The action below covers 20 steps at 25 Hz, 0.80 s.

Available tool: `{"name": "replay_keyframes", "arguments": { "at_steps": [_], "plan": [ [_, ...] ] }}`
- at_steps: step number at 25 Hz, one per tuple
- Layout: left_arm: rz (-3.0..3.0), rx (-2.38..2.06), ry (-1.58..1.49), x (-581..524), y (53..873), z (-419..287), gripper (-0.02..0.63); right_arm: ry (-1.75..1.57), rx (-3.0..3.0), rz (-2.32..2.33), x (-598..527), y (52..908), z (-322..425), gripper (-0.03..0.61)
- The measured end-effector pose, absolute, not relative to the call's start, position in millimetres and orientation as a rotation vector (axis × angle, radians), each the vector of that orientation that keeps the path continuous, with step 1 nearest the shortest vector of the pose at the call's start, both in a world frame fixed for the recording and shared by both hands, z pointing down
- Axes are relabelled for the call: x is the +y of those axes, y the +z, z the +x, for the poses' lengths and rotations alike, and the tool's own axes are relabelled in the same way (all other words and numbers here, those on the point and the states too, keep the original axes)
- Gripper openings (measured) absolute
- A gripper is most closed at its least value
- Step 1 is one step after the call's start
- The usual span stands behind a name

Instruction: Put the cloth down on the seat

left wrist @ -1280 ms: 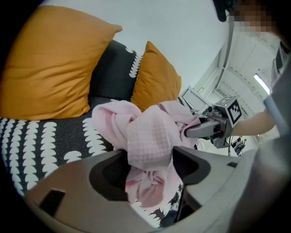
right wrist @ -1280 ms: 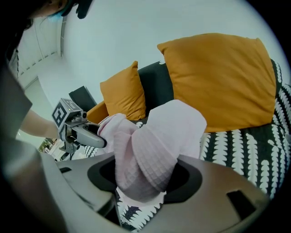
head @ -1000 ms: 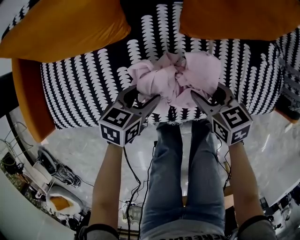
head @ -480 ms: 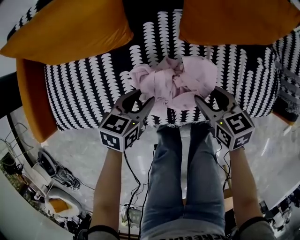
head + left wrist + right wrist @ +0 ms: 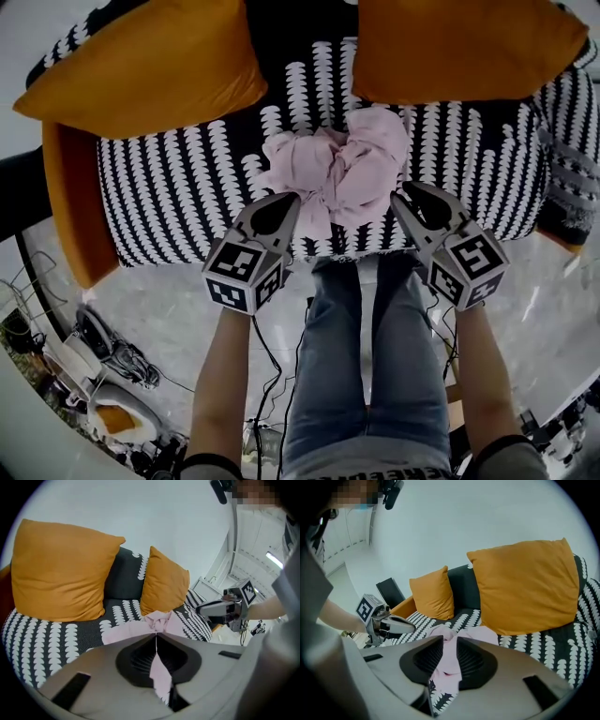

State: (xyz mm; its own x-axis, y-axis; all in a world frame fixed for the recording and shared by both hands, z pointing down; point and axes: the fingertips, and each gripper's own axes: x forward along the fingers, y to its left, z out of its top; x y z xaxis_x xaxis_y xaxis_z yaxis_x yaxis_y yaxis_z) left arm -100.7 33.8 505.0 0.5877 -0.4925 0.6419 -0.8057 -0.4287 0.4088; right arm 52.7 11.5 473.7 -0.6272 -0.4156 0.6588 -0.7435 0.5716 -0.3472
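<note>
The cloth (image 5: 342, 173) sits bunched in a pink heap on the patterned seat (image 5: 178, 187), towards its front edge and just ahead of the two orange cushions (image 5: 155, 66). You have a gripper on each near side of it. Your left gripper (image 5: 284, 202) has just been closing, and its jaws now meet on a thin fold of the cloth that hangs down between them. Your right gripper (image 5: 409, 193) has also just been closing and stands narrower but not fully together. A thicker fold fills the gap, and it looks pinched, though how firmly is hard to tell from that angle. By my reading you are at the taking-hold step, with the laying down not yet done. The next move calls for both grips to stay tight and travel together, so neither corner slips. The cloth then needs to be carried over the bare middle of the seat, clear of the cushions, and lowered before either jaw opens.
</note>
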Motion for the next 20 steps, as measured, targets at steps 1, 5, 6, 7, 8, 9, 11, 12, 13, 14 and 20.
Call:
{"name": "replay_keyframes", "arguments": {
  "at_steps": [1, 5, 6, 7, 8, 9, 11, 12, 13, 14, 20],
  "plan": [
    [2.113, -1.024, 0.562, 33, 501, -93, 0.014, 0.840, -2.298, 0.924, 11, 470, 56, 0.070],
    [2.145, -1.011, 0.556, 30, 499, -80, 0.014, 0.828, -2.330, 0.931, 12, 466, 57, 0.012],
    [2.159, -1.006, 0.560, 28, 499, -79, 0.014, 0.819, -2.338, 0.936, 12, 466, 55, 0.005],
    [2.168, -1.002, 0.563, 27, 498, -78, 0.014, 0.811, -2.344, 0.937, 12, 465, 54, -0.005],
    [2.173, -0.999, 0.565, 28, 495, -77, 0.014, 0.808, -2.348, 0.931, 13, 462, 54, -0.005],
    [2.173, -0.996, 0.564, 31, 491, -75, 0.014, 0.811, -2.351, 0.923, 16, 457, 53, -0.005],
    [2.170, -0.989, 0.563, 37, 480, -70, 0.014, 0.826, -2.359, 0.905, 23, 445, 54, -0.006],
    [2.172, -0.986, 0.562, 39, 475, -68, 0.013, 0.828, -2.367, 0.900, 26, 439, 54, -0.006],
    [2.181, -0.985, 0.561, 39, 470, -66, 0.014, 0.822, -2.379, 0.900, 26, 433, 54, -0.006],
    [2.195, -0.986, 0.559, 37, 466, -64, 0.014, 0.810, -2.395, 0.902, 25, 428, 54, -0.006],
    [2.261, -0.987, 0.548, 34, 418, -51, 0.012, 0.769, -2.452, 0.889, 27, 379, 56, -0.006]
  ]
}}
